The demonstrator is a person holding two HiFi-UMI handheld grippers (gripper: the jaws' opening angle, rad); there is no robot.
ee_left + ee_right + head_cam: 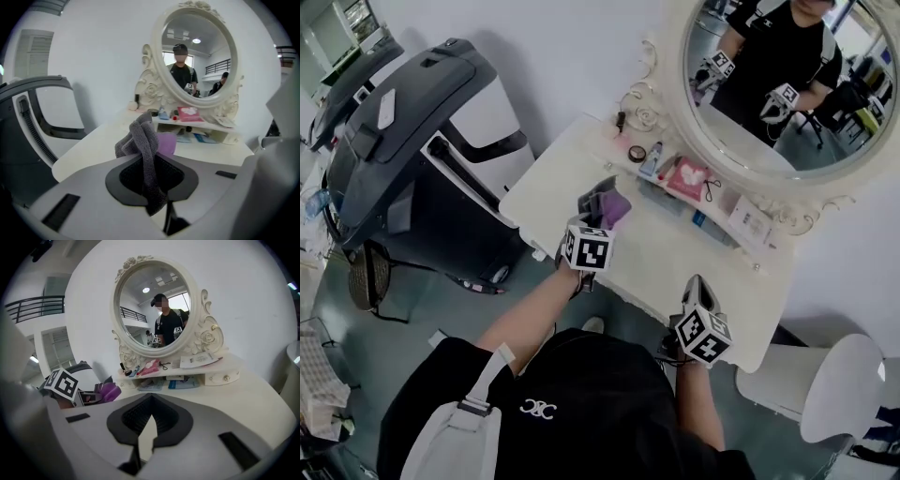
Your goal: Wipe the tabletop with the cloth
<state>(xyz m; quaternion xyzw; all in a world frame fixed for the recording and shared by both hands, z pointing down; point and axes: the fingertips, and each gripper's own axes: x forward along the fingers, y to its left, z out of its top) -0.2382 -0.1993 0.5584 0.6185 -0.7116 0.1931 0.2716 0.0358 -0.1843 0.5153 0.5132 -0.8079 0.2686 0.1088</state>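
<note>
Risk first. We judge the main hazard to be the shelf of small items (694, 187) under the mirror (787, 84), in the upper centre of the head view. A stroke carried that way could knock bottles and packets over, since the cloth (607, 206) is near the shelf's left end. A second hazard is the bunched state of the cloth. Gathered as it is, it would wipe only a narrow strip, and the hard jaw tips could scrape the tabletop (675, 258). A pinch on one fold could also slip under drag.

The left gripper (152, 180) is clamped on the cloth. In the left gripper view a grey fold runs down between the dark pads at frame centre. The rest stands in a twist above them, with a purple part just behind. We cannot tell whether the cloth touches the tabletop.

The right gripper (149, 420), at lower right of the head view, has its jaws together on nothing, well apart from the cloth.
</note>
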